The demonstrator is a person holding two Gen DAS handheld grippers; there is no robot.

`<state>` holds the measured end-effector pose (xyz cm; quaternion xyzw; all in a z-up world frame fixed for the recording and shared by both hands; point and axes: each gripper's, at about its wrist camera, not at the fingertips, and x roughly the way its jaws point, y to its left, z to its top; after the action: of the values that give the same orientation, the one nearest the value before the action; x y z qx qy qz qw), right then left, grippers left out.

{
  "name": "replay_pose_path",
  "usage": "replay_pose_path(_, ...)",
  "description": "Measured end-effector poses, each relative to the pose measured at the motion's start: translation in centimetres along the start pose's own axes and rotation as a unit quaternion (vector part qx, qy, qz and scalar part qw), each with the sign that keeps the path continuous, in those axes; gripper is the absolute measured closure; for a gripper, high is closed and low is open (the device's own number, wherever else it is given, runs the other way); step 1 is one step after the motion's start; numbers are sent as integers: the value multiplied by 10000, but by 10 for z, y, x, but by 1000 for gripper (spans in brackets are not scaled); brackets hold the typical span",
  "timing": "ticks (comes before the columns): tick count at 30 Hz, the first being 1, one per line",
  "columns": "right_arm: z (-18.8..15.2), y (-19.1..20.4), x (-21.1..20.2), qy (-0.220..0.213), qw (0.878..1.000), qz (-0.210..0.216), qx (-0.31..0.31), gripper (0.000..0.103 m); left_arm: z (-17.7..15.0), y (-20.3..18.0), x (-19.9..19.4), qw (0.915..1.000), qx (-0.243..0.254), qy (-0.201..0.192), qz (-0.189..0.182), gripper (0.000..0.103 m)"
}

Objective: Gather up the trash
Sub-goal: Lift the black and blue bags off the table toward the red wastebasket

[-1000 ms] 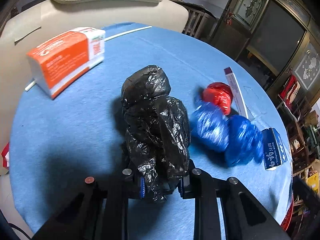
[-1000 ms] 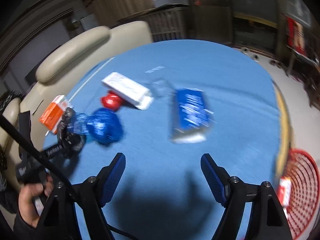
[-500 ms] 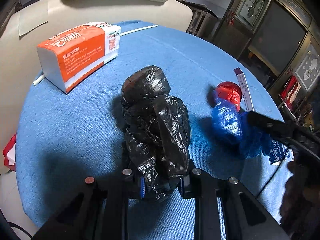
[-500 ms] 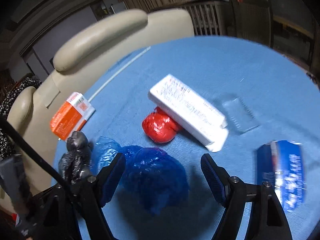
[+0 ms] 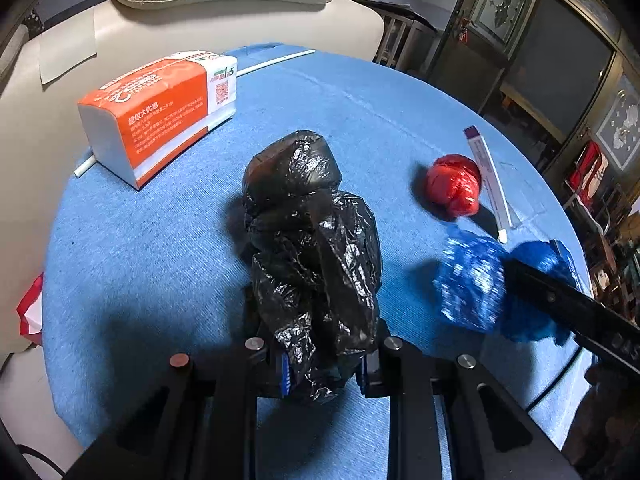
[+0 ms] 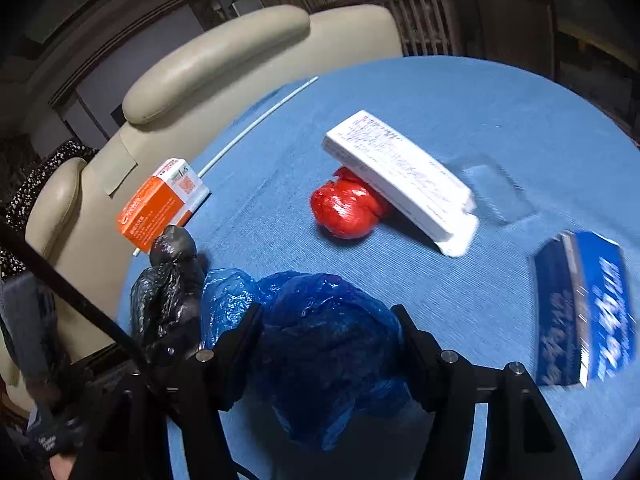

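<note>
Left hand-held gripper: it was squeezed nearly all the way closed on the bottom of the black bag, which stood up tall between its two fingers.
Right hand-held gripper: its jaws had just been closing in, and the blue bag sat between them. The fingers looked like they were pressing on both sides of the bag.
Black bag: a crumpled, shiny ball of plastic, in the left grip, low over the blue table.
Blue bag: a big puffy bundle near the front edge of the table, just beside the black bag.
Red bag: a small red ball in the middle of the table. Nobody had it. It touched the white box, which leaned on it.
Blue box: it lay flat on the table, off to the right side, not picked up. It looked blurry.
Orange pack: a pack of tissues at the far side of the table, by the cream chair. I could not tell if it was trash.
Done, I think: two bags were caught, one in each hand.
Left to do, I think: the red bag and the boxes had to be picked up, and the two held bags had to go somewhere. No bin showed in these views.
</note>
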<state>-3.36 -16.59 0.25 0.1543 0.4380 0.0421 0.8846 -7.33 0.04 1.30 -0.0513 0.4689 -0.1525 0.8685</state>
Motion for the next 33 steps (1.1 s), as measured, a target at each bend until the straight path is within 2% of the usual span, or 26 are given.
replay_pose_path(15,-52,-45,-97,-730,9949,-101,687,37,-24,-57,-63,9967,696,-381,-191,78)
replay_pose_path(25,-83,-73,-174,-1488,9823,-91,1136,37,-37,-97,-107,9902,1171,-693,-303,78)
replay_pose_path(33,-107,-91,-225,-1965,9705,-125,1389,37,-49,-134,-136,9818,1623,-891,-436,78)
